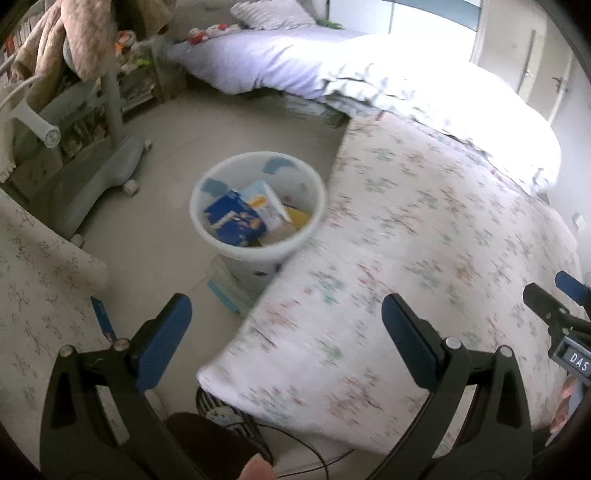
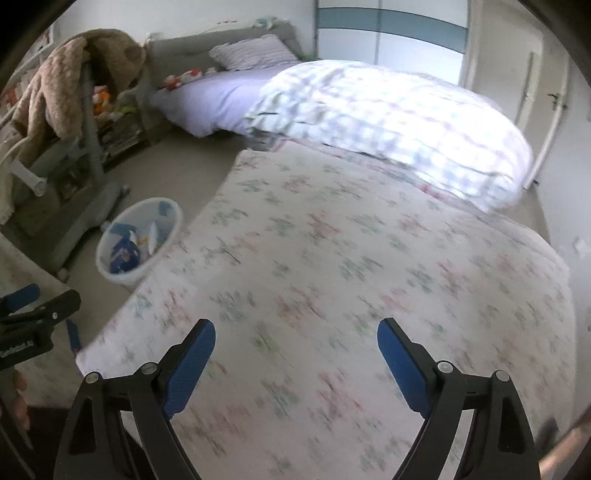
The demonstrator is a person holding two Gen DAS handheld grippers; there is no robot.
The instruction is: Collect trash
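Note:
A white bin (image 1: 238, 171) stands on the floor beside the floral-covered bed. It holds a blue package (image 1: 236, 218) and a white and yellow package (image 1: 267, 206). My left gripper (image 1: 286, 310) hangs open and empty above the bed's corner, short of the bin. In the right wrist view the bin (image 2: 147, 214) lies far to the left. My right gripper (image 2: 295, 332) is open over the floral cover (image 2: 332, 258) with nothing between its fingers. A thin blue item (image 1: 103, 317) and a pale blue item (image 1: 225, 295) lie on the floor near the bin.
A grey wheeled chair (image 1: 96, 173) draped with a beige blanket (image 1: 74, 33) stands left of the bin. A second bed with a lilac sheet (image 2: 207, 96) and a checked duvet (image 2: 388, 122) lies behind. A dark round object (image 1: 218, 406) and a cable sit under the bed's corner.

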